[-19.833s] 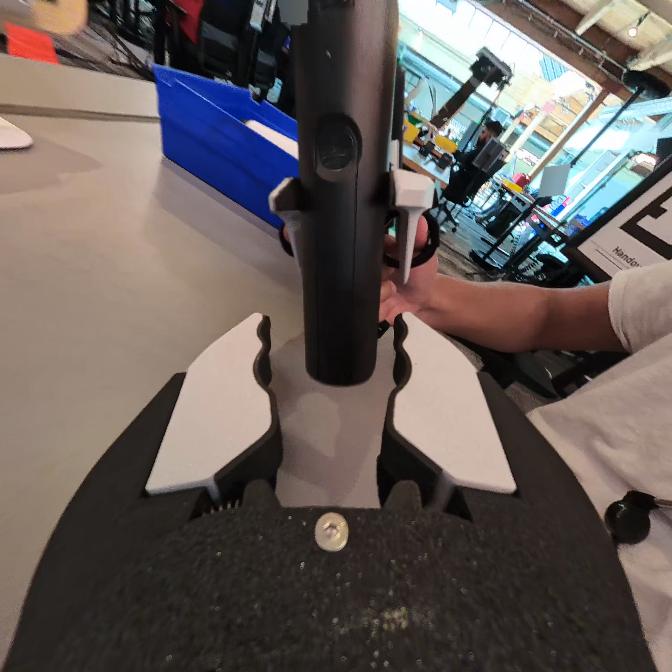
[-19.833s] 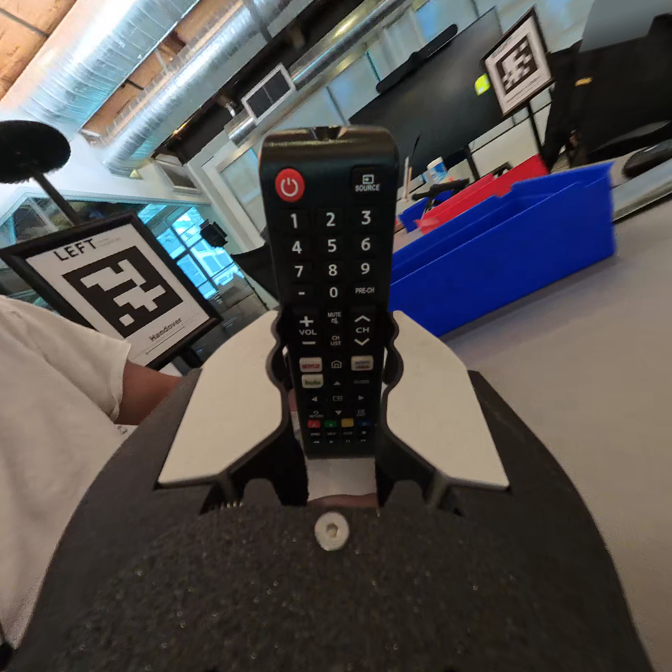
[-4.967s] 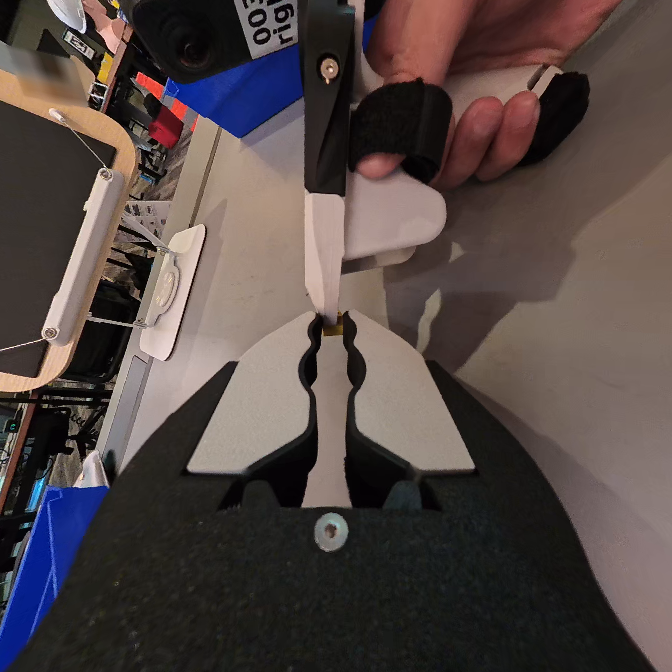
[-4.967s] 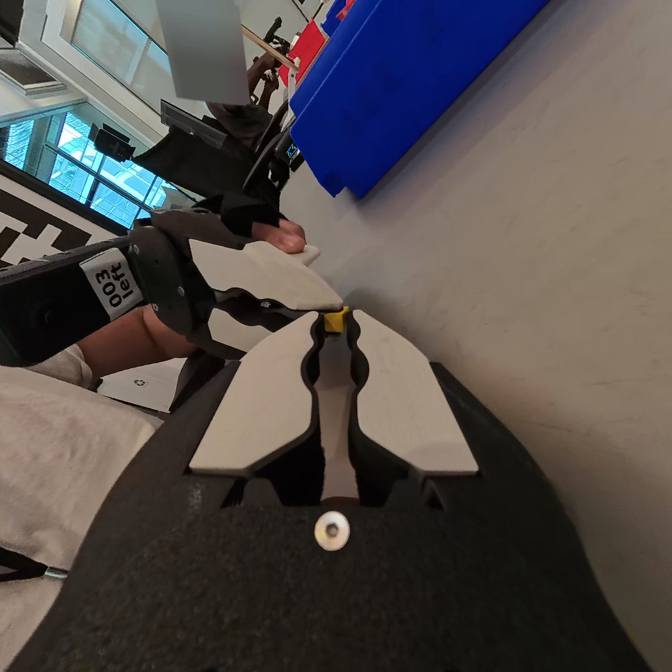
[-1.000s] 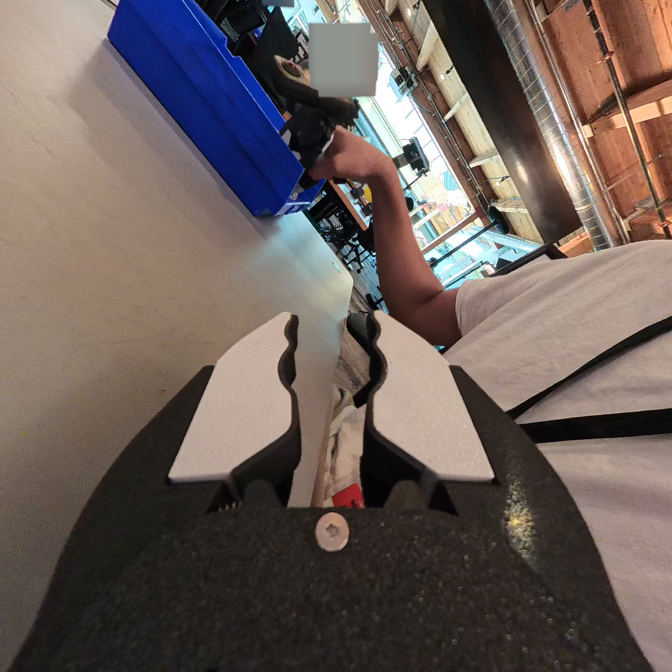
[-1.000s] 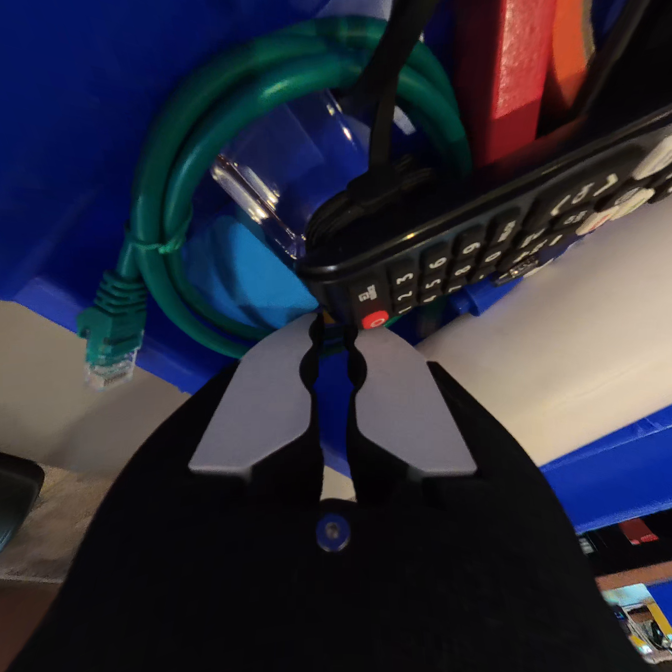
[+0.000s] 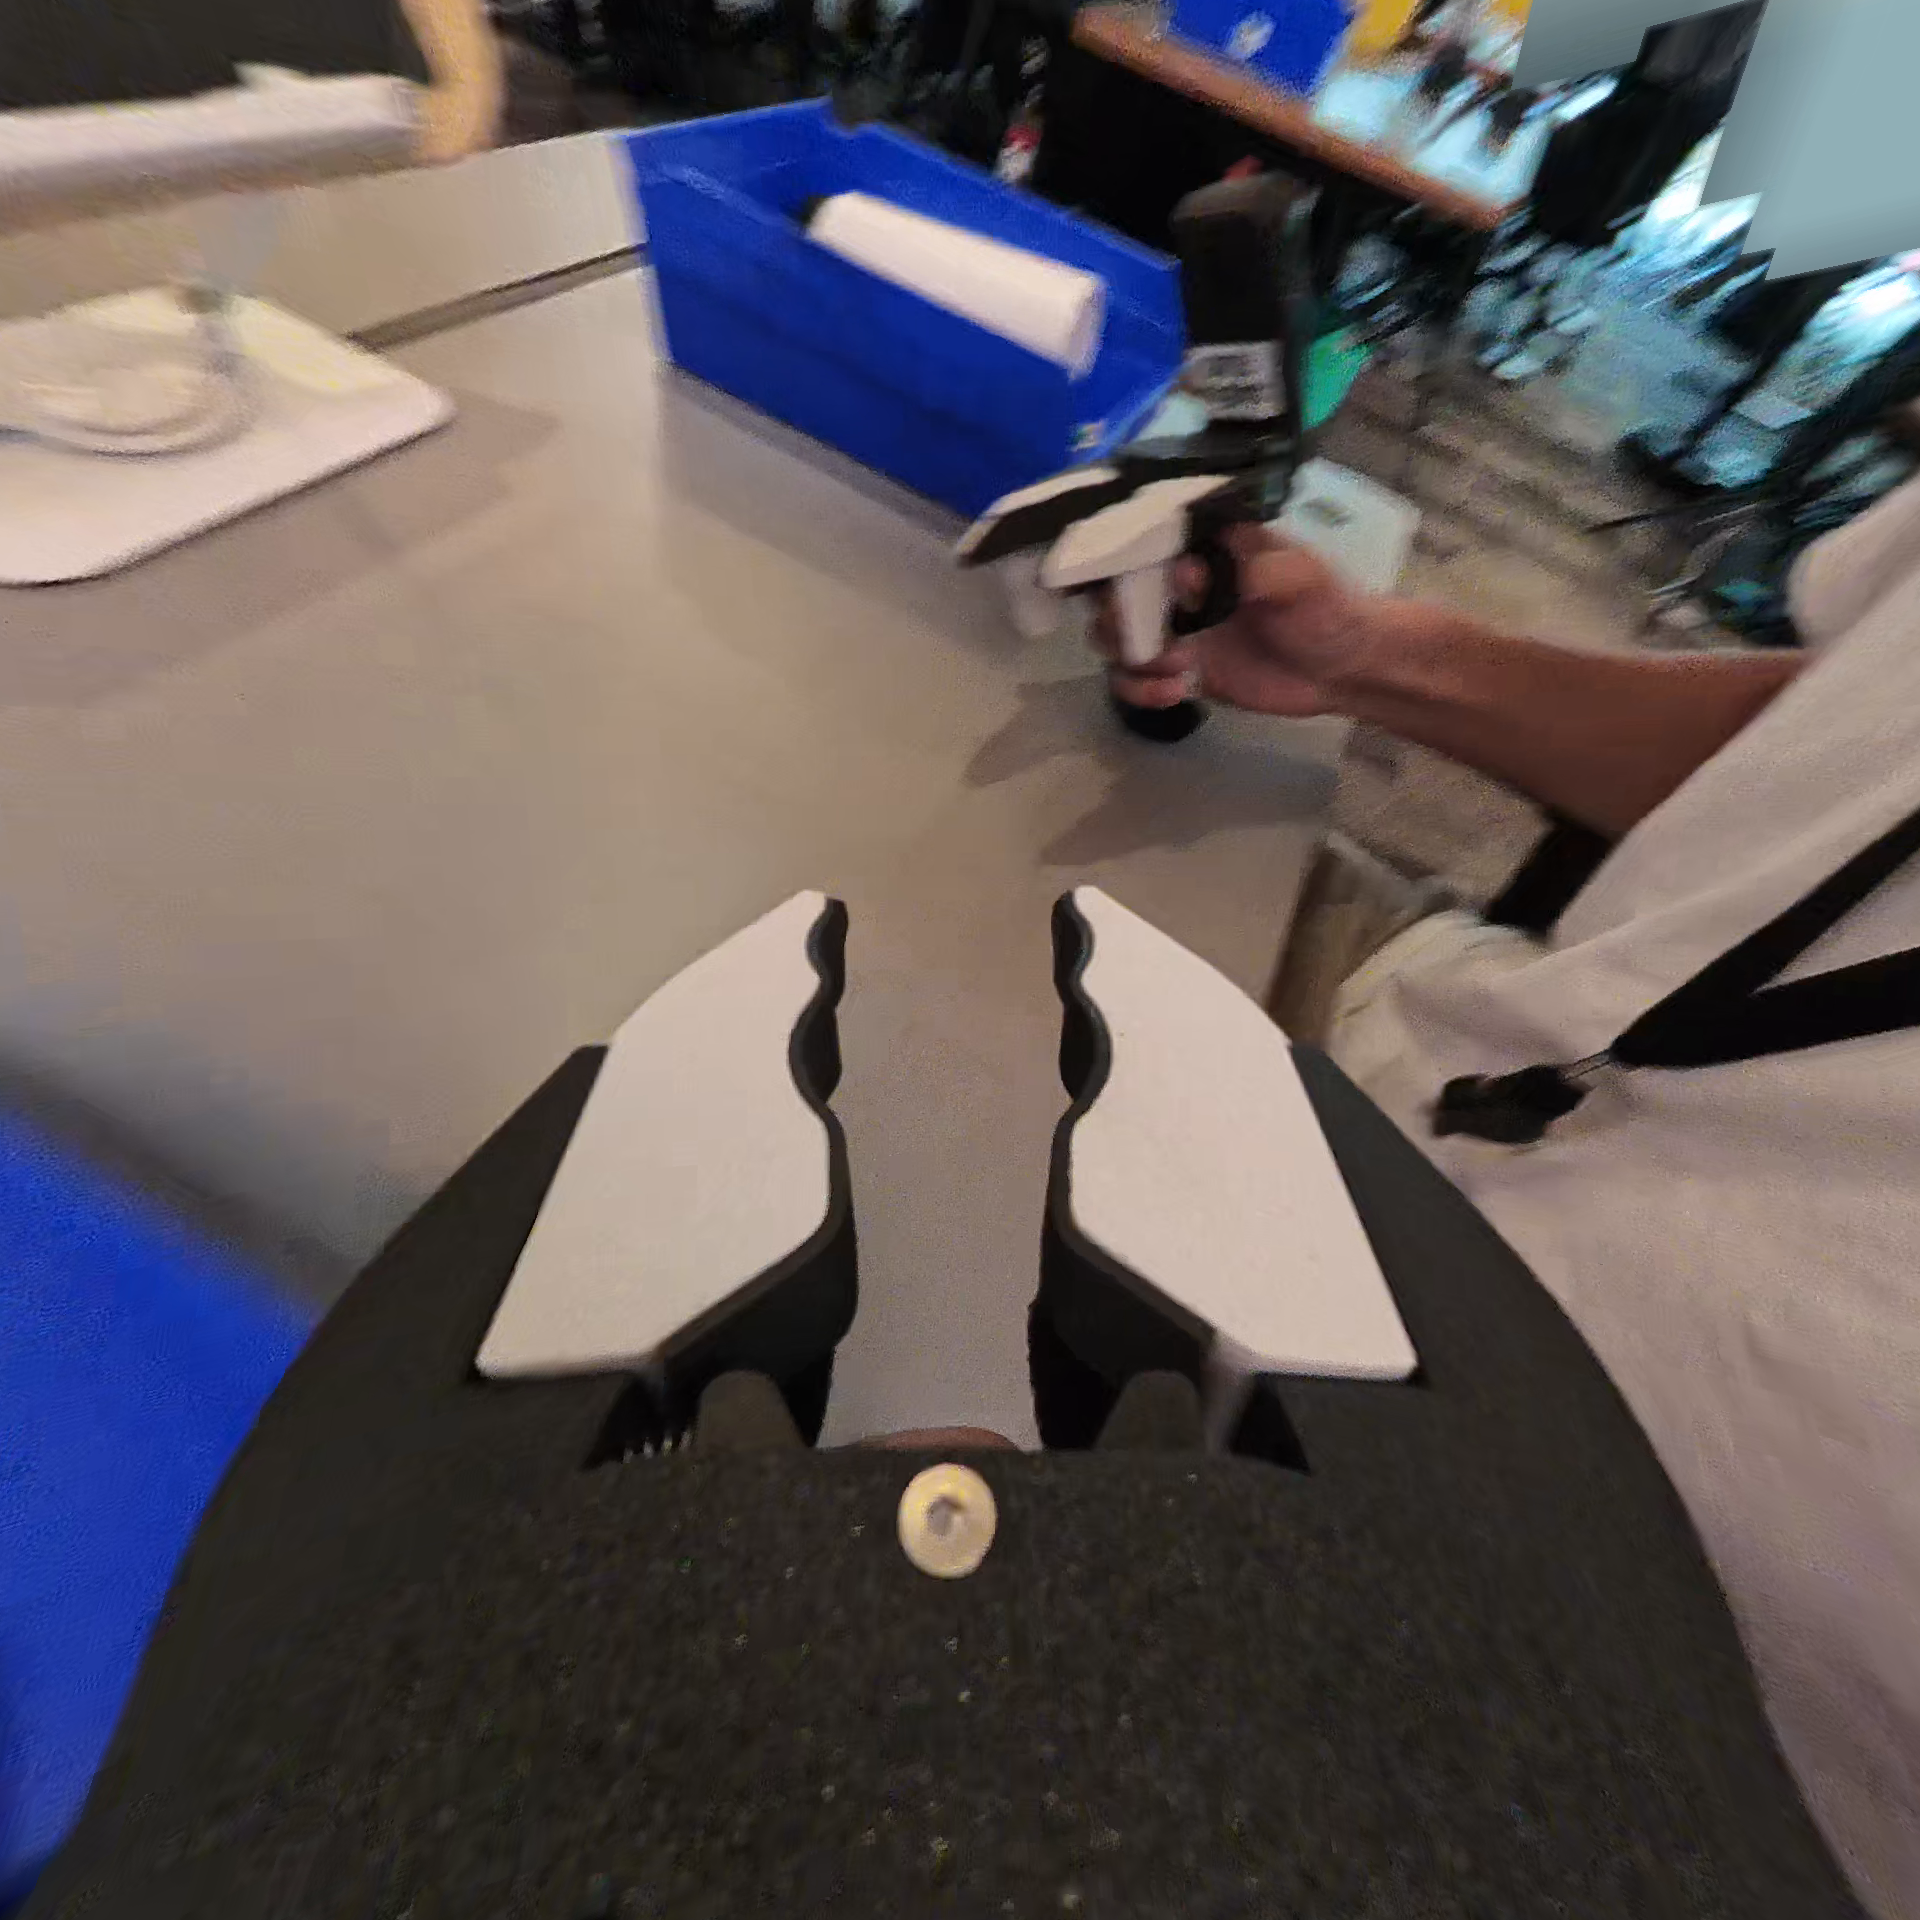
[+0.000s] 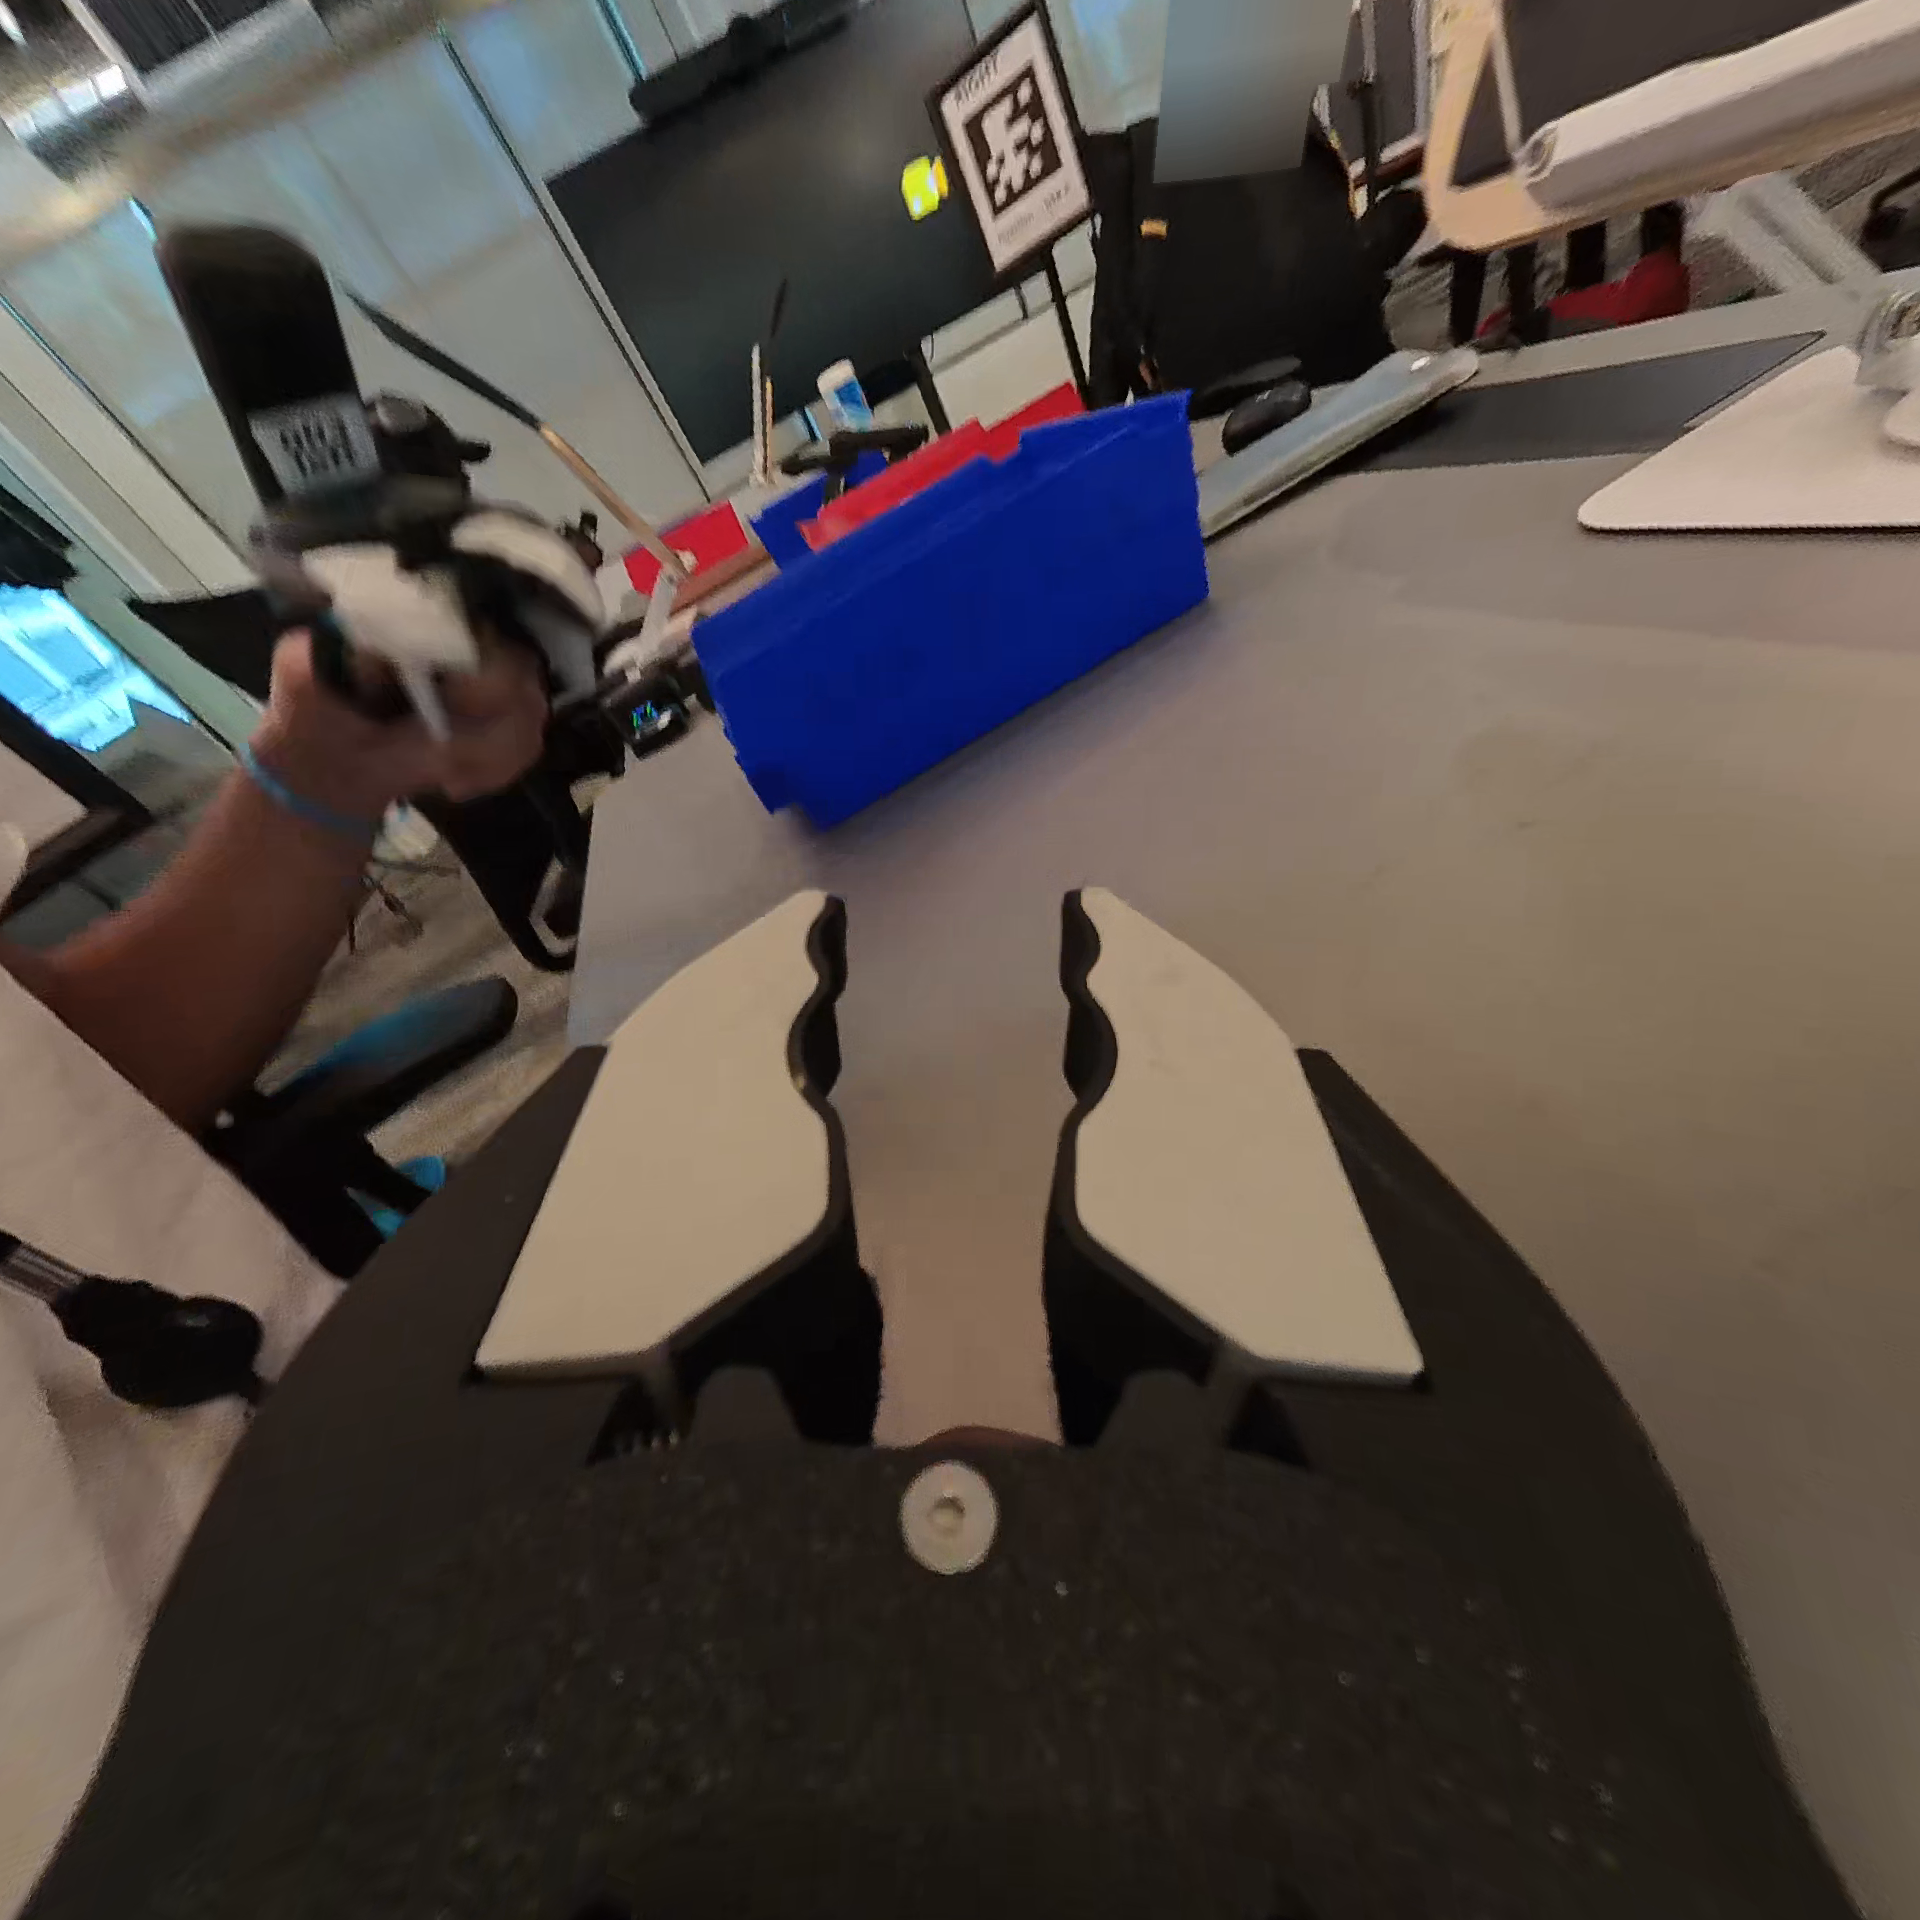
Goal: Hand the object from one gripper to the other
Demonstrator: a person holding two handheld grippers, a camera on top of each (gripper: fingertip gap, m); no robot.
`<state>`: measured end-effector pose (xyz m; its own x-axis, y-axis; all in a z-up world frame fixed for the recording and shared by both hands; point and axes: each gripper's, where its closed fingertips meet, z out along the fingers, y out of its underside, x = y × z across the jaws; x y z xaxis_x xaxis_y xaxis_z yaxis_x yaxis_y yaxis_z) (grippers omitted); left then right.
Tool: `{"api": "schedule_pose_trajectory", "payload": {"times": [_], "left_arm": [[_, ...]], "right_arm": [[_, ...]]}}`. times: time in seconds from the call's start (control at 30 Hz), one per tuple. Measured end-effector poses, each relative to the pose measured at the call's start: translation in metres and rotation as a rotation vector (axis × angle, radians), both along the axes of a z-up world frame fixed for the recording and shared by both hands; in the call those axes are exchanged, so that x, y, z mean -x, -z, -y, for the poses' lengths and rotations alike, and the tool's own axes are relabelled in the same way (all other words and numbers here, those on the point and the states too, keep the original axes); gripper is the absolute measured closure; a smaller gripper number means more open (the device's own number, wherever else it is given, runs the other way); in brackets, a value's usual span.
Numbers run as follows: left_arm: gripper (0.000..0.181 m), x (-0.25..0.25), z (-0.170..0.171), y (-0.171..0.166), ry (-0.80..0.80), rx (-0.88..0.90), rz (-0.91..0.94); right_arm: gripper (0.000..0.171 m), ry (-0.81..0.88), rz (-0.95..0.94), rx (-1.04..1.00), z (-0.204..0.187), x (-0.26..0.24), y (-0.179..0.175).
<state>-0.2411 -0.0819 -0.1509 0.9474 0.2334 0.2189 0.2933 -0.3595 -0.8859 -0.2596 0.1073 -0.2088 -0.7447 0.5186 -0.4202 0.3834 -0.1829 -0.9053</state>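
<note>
Grey bench point(image 7: 416, 727) fills most of both views, with a busy workshop behind it. At 9 o'clock in the left wrist view a white flat base point(image 7: 156, 457) lies on the bench; at 12 o'clock sits a blue bin point(image 7: 831, 343) holding a white roll point(image 7: 956, 270). A second blue bin point(image 7: 94, 1455) shows blurred at 8 o'clock, its contents hidden.

Left hand-held gripper point(image 7: 940, 914) has its jaws parted with nothing between them. Right hand-held gripper point(image 8: 945, 914) is likewise parted and empty, over bare bench. Each shows in the other's view, held up well apart, blurred by motion.

No object to be handed over is in either grip, and none lies on the bench in view; it may be in a bin, but I cannot tell. The step looks like a reset between handovers. To do it well, keep jaws wide, approach the chosen item squarely, and grip near one end so the other gripper has room.

In the right wrist view a blue bin point(image 8: 956, 603) sits at 12 o'clock, contents unseen, red bins point(image 8: 935, 478) behind it.
</note>
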Motion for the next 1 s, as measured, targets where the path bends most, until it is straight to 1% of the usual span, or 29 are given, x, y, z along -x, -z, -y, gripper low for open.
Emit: {"api": "schedule_pose_trajectory", "payload": {"times": [0.03,0.1,0.17,0.2,0.23,0.3,0.37,0.47,0.63,0.73,0.83,0.87,1.0], "left_arm": [[0.145,0.016,0.021,-0.004,-0.054,0.063,-0.023],[0.146,0.052,0.064,0.001,-0.165,0.212,-0.05],[0.147,0.097,0.105,0.021,-0.321,0.392,-0.053],[0.147,0.116,0.121,0.035,-0.375,0.474,-0.043],[0.148,0.13,0.132,0.05,-0.399,0.537,-0.015],[0.148,0.146,0.145,0.08,-0.375,0.651,0.069],[0.149,0.159,0.157,0.103,-0.376,0.761,0.11],[0.149,0.158,0.167,0.126,-0.335,0.896,0.177],[0.147,0.15,0.168,0.14,-0.313,0.987,0.218],[0.147,0.147,0.166,0.144,-0.302,1.011,0.242],[0.152,0.145,0.173,0.152,-0.309,1.066,0.262],[0.159,0.145,0.169,0.152,-0.306,1.04,0.281],[0.16,0.144,0.168,0.153,-0.313,1.025,0.295]], "right_arm": [[0.131,-0.017,-0.005,-0.022,0.004,-0.002,0.001],[0.131,-0.042,-0.018,-0.041,0.012,-0.004,0.001],[0.131,-0.074,-0.01,-0.05,0.021,-0.008,0.005],[0.13,-0.095,-0.001,-0.052,0.025,-0.01,0.006],[0.13,-0.117,0.007,-0.055,0.029,-0.012,0.008],[0.13,-0.148,0.012,-0.064,0.035,-0.015,0.01],[0.13,-0.169,0.016,-0.074,0.038,-0.018,0.011],[0.13,-0.176,0.014,-0.071,0.038,-0.022,0.011],[0.13,-0.177,0.037,-0.04,0.034,-0.019,0.01],[0.13,-0.187,0.05,-0.026,0.035,-0.018,0.01],[0.13,-0.194,0.053,-0.03,0.037,-0.018,0.011],[0.13,-0.198,0.05,-0.031,0.037,-0.019,0.011],[0.13,-0.206,0.041,-0.03,0.039,-0.019,0.01]]}}
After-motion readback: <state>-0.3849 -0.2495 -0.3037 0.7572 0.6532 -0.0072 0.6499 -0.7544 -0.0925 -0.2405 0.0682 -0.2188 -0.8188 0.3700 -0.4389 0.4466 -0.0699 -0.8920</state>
